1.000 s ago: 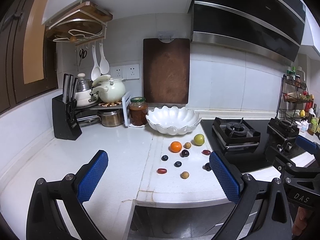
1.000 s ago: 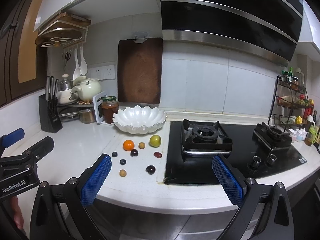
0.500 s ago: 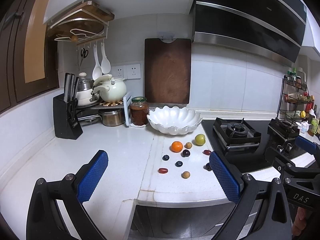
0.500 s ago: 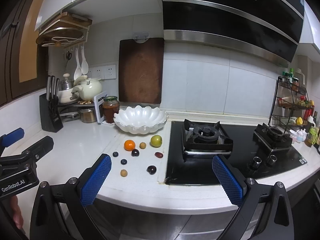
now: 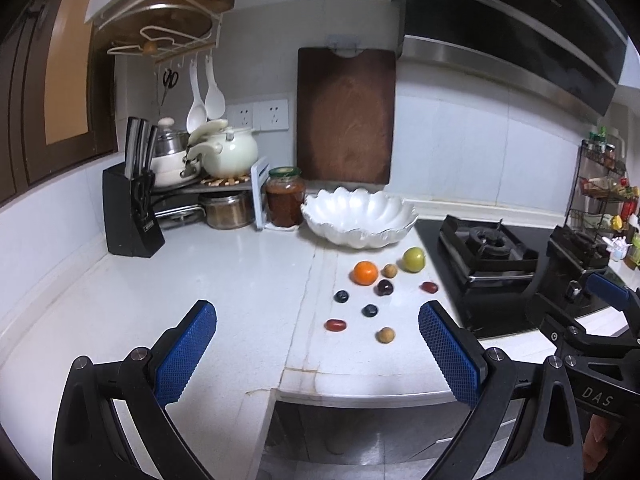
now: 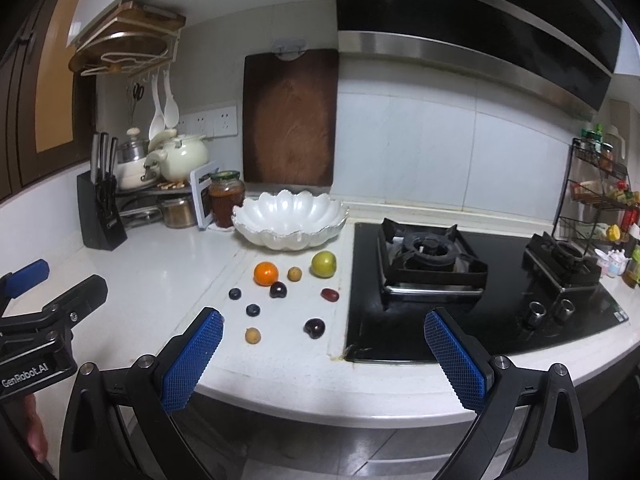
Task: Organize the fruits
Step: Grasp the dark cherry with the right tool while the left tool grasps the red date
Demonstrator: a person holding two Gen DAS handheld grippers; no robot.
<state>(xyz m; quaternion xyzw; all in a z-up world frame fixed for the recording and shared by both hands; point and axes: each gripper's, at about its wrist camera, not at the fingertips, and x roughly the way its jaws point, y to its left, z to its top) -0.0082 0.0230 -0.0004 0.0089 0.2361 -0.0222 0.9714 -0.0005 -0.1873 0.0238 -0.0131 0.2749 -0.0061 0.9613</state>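
Note:
Several small fruits lie loose on the white counter in front of an empty white scalloped bowl (image 5: 359, 220) (image 6: 290, 220): an orange (image 5: 365, 272) (image 6: 265, 273), a green fruit (image 5: 413, 259) (image 6: 323, 264), dark plums (image 6: 314, 327), blueberries (image 5: 341, 296), brown longans (image 5: 385, 335) and red dates (image 5: 335, 324). My left gripper (image 5: 318, 350) hangs open short of the counter's front edge, holding nothing. My right gripper (image 6: 324, 354) is open too, held before the counter edge near the hob. Each gripper shows at the side of the other's view.
A black gas hob (image 6: 460, 276) sits right of the fruits. A jar (image 5: 285, 197), knife block (image 5: 130, 216), pots on a rack (image 5: 224, 152) and a hanging wooden board (image 5: 346, 116) line the back. A spice rack (image 6: 600, 200) stands far right.
Both views have shifted very slightly closer to the counter; the fruits and bowl have not moved and both grippers stay open.

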